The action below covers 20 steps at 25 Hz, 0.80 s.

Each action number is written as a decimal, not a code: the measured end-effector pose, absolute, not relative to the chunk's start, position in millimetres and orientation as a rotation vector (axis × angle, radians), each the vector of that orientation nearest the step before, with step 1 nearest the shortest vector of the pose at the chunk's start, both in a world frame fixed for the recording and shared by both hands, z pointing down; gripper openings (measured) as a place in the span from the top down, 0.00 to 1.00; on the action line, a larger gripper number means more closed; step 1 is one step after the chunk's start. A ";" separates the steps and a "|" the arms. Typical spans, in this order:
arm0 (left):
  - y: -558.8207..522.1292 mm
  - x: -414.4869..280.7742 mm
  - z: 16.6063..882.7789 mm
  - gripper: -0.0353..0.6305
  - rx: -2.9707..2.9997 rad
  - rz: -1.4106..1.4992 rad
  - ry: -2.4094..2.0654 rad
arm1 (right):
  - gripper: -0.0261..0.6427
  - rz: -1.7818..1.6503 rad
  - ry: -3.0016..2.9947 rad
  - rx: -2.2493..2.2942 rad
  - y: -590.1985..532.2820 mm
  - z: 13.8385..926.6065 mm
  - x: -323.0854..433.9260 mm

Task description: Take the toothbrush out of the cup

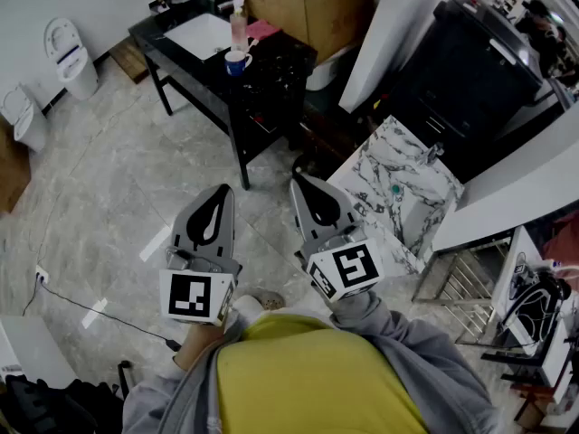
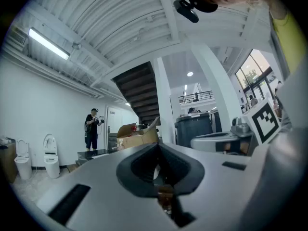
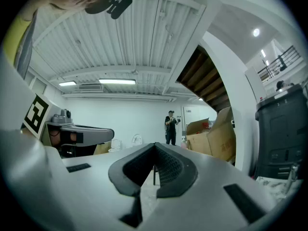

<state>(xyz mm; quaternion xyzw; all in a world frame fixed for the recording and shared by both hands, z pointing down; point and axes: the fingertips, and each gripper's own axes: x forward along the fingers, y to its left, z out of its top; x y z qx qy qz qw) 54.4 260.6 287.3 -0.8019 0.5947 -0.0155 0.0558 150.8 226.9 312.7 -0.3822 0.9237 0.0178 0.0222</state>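
Grey veined floor (image 1: 99, 197) over most of the head view, with a black table (image 1: 204, 75) in the upper middle of the frame. On that table, a blue-and-white cup (image 1: 237, 61), just below a pink bottle (image 1: 239, 21) and left of a cardboard box (image 1: 317, 7). Toothbrush presumably inside the cup, but too small to make out from here.

Left gripper (image 1: 222, 193) and right gripper (image 1: 300, 183) side by side in the lower middle, tucked close to the body, aimed up-frame toward the table and well apart from it. Both sets of jaws pressed together at the tips, with nothing between them in either gripper view.

Probably a carrying pose: level, drawn in, closed for want of anything within reach. Likely 2 moves ahead: closing the gap to the table, then parting 1 pair of jaws around the brush handle.

Far off, small in the middle of the right gripper view, a standing person (image 3: 170, 127).
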 end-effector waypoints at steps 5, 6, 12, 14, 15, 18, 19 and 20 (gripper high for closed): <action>248.9 56.1 297.1 0.94 -2.440 -0.048 1.806 | 0.94 -0.011 2.843 -1.196 210.4 326.0 156.2; 246.0 54.9 297.5 0.94 -2.440 -0.050 1.803 | 0.94 -0.015 2.840 -1.196 207.3 326.8 155.1; 217.2 33.0 305.5 0.94 -2.450 -0.034 1.808 | 0.88 -0.004 2.851 -1.162 178.8 329.8 130.5; 201.9 23.3 308.2 0.94 -2.465 -0.024 1.796 | 0.86 0.000 2.850 -1.149 164.9 330.5 118.4; 193.6 18.5 308.0 0.94 -2.470 -0.024 1.786 | 0.86 0.001 2.850 -1.142 157.4 330.1 111.4; 165.4 0.3 302.3 0.94 -2.472 -0.026 1.755 | 0.83 0.010 2.845 -1.126 130.3 325.5 87.1; 155.3 -6.3 300.0 0.94 -2.476 -0.023 1.746 | 0.83 0.008 2.841 -1.124 120.1 323.3 78.8; 145.6 -12.4 297.7 0.94 -2.483 -0.018 1.735 | 0.82 0.005 2.837 -1.124 110.1 321.2 70.8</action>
